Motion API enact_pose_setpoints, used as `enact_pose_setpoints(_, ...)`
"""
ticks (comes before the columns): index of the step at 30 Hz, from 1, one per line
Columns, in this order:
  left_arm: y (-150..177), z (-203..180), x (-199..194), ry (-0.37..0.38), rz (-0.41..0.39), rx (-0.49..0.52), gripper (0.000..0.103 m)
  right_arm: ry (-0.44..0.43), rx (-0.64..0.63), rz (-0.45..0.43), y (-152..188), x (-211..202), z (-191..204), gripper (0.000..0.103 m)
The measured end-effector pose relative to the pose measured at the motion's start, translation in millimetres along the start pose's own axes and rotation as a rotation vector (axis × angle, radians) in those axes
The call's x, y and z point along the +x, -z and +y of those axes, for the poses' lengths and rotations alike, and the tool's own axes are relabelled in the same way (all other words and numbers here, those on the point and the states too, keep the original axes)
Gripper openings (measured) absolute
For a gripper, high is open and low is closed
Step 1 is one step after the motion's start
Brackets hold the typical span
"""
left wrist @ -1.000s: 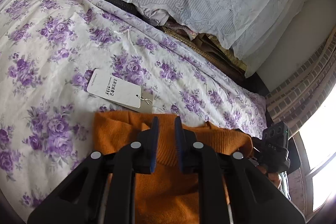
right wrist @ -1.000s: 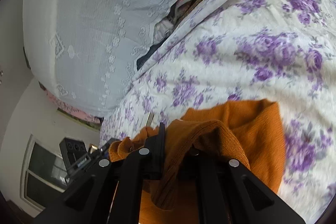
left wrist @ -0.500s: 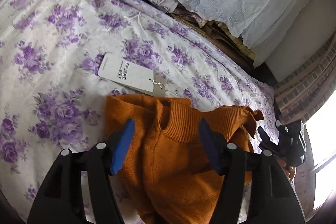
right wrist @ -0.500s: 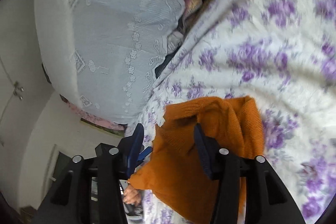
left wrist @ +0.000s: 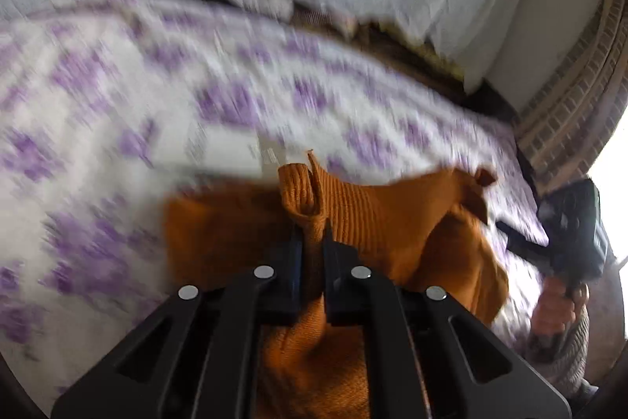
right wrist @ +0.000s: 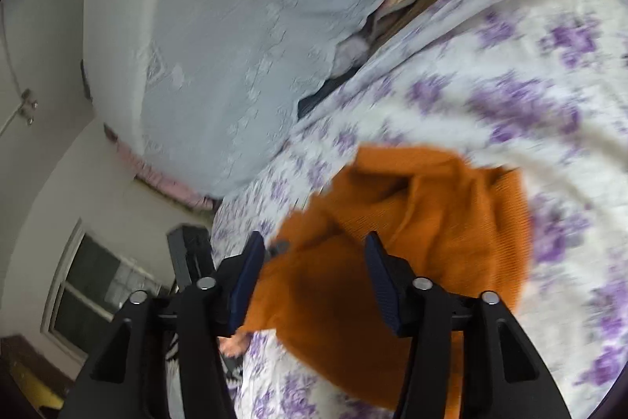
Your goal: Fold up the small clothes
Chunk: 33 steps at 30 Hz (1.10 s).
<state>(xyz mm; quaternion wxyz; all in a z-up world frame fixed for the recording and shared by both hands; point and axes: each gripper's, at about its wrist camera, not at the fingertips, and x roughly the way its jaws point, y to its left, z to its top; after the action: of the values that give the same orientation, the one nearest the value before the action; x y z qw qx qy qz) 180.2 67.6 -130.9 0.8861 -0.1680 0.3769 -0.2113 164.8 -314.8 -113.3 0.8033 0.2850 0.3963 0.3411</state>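
Left hand-held gripper (left wrist: 313,242) reclamped on orange sweater (left wrist: 376,222); right hand-held gripper (right wrist: 312,273) released, opening wider.

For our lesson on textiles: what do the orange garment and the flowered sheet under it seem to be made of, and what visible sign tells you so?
Orange garment: knitted, probably wool or acrylic, matte; fine ribs run along its bunched collar, pinched in the left gripper.
Flowered sheet: thin woven cloth, perhaps cotton, matte; printed purple flowers, soft creases, no visible pile, though blurred.

Black plastic tongs (right wrist: 312,269) with 2 blue-padded fingers (right wrist: 382,287), silver screws, and a knitted grey sleeve (left wrist: 565,348).
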Motion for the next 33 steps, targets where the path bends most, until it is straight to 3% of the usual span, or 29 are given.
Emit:
enact_pose_setpoints(2, -8, 7, -20, 0.011, -0.091, -0.047, 0.007, 0.005, -0.017, 0.022, 0, 10, 3, 0.058)
enact_pose_setpoints(4, -11, 14, -24, -0.013, -0.113, -0.087, 0.007, 0.009, -0.021, 0.036, -2, 21, 7, 0.058)
enact_pose_setpoints(6, -9, 17, -9, -0.081, -0.064, -0.08, 0.011, 0.018, -0.029, 0.05, -3, 30, 10, 0.058)
enact_pose_setpoints(7, -5, 21, 8, -0.132, 0.0, -0.087, 0.016, 0.045, -0.031, 0.057, -4, 36, 9, 0.058)
enact_pose_setpoints(9, 1, 26, 25, -0.169, 0.065, -0.098, 0.019, 0.156, -0.005, 0.05, -7, 46, -1, 0.059)
enact_pose_setpoints(10, 1, 26, 24, -0.167, 0.061, -0.097, 0.019, 0.207, 0.019, 0.033, -8, 46, -11, 0.059)
enact_pose_setpoints(11, -2, 27, 19, -0.16, 0.054, -0.101, 0.024, 0.225, 0.036, 0.018, -9, 44, -20, 0.053)
enact_pose_setpoints(12, -4, 27, 12, -0.151, 0.041, -0.11, 0.038, 0.229, 0.052, 0.005, -10, 38, -28, 0.044)
enact_pose_setpoints(14, -7, 27, -6, -0.15, -0.028, -0.14, 0.059, 0.225, 0.097, -0.026, -11, 25, -34, 0.04)
enact_pose_setpoints(15, -8, 25, -13, -0.157, -0.052, -0.143, 0.064, 0.227, 0.104, -0.05, -10, 20, -33, 0.041)
enact_pose_setpoints(19, -6, -3, -15, -0.096, -0.042, -0.059, 0.066, 0.248, 0.007, -0.123, -9, 4, -8, 0.048)
enact_pose_setpoints(24, 4, -29, 9, -0.163, 0.02, 0.054, 0.069, 0.435, -0.055, -0.155, -15, 2, -16, 0.05)
enact_pose_setpoints(27, 10, -29, 19, -0.171, 0.055, 0.066, 0.069, 0.423, -0.024, -0.128, -15, 6, -32, 0.044)
enact_pose_setpoints(31, 11, -26, 19, -0.151, 0.057, 0.052, 0.073, 0.419, -0.074, -0.09, -17, 20, -30, 0.042)
enact_pose_setpoints(33, 11, -24, 19, -0.142, 0.056, 0.042, 0.074, 0.453, -0.119, -0.054, -14, 33, -28, 0.033)
